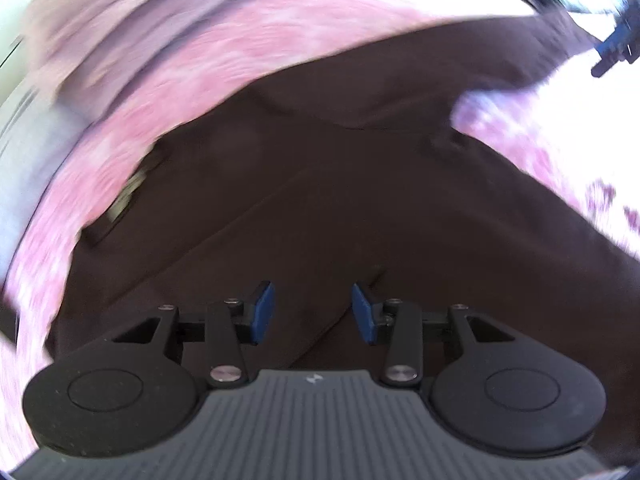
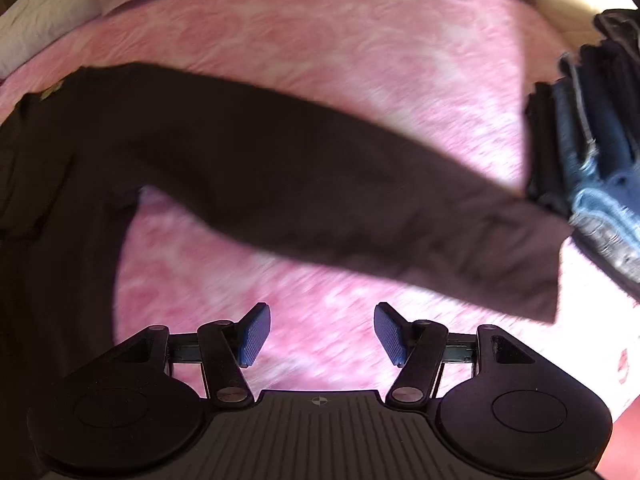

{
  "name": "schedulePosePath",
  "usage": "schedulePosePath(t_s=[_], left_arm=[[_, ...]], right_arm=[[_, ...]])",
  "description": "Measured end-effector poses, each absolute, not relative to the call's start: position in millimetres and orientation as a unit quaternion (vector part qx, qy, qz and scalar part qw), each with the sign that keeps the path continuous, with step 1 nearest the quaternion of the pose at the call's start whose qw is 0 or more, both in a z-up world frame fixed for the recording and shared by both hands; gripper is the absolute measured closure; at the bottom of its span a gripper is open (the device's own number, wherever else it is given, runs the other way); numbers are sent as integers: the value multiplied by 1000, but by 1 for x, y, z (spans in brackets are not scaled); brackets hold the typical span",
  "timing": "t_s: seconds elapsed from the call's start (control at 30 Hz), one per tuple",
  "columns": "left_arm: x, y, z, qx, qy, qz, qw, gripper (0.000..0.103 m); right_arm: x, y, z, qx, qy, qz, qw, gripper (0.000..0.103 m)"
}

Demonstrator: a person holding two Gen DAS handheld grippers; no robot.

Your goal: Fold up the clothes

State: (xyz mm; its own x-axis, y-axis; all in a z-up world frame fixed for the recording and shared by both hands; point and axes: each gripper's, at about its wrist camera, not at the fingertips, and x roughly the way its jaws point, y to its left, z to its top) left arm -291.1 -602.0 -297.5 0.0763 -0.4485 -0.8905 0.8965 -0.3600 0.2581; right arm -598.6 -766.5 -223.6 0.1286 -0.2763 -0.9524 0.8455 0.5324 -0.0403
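Note:
A dark brown long-sleeved garment [image 1: 340, 184] lies spread on a pink patterned bed cover [image 1: 224, 64]. My left gripper [image 1: 313, 312] is open and empty, just above the garment's body, over a fold line. In the right wrist view one brown sleeve [image 2: 320, 192] stretches from the garment's body at the left to its cuff at the right. My right gripper [image 2: 320, 332] is open and empty over the pink cover [image 2: 320, 80], just in front of the sleeve. The right gripper's blue fingertips [image 1: 612, 50] show at the top right of the left wrist view.
A stack of folded dark and denim clothes [image 2: 592, 152] sits at the right edge, touching the sleeve's cuff. A pale pillow or bed edge [image 2: 48, 8] runs along the back. Both views are motion-blurred.

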Motion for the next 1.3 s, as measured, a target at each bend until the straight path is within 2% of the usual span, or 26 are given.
schedulePosePath(t_s=[0.07,0.13,0.17,0.2,0.37,0.6,0.7,0.83,1.0,1.3], left_arm=[[-303,-608,-314,539,194,-646,504,67],[-307,-612,-326,552,197,-648,486,91],[-305,-612,-324,547,199,-650,488,98],[-302,-612,-322,541,202,-651,492,98],[-238,-576,-255,463,196,-620,602,99],[-44,-436,-149,376,198,-444,789,99],[36,-370,-129,359,196,-362,838,99],[134,-292,-139,315,248,-235,885,98],[197,-219,-175,257,349,-140,890,87],[154,-192,-208,262,379,-259,849,76]], right_arm=[[-593,-761,-224,273,527,-396,701,42],[-587,-756,-225,275,529,-391,701,42],[-584,-753,-226,276,530,-389,701,42],[-581,-750,-226,277,530,-387,702,42],[-567,-737,-228,282,535,-376,702,42],[-494,-700,-218,260,531,-339,732,42],[-459,-683,-212,248,528,-322,746,42],[-421,-645,-208,241,531,-313,750,42],[-377,-590,-206,235,539,-308,748,42],[-331,-521,-201,226,560,-272,749,42]])
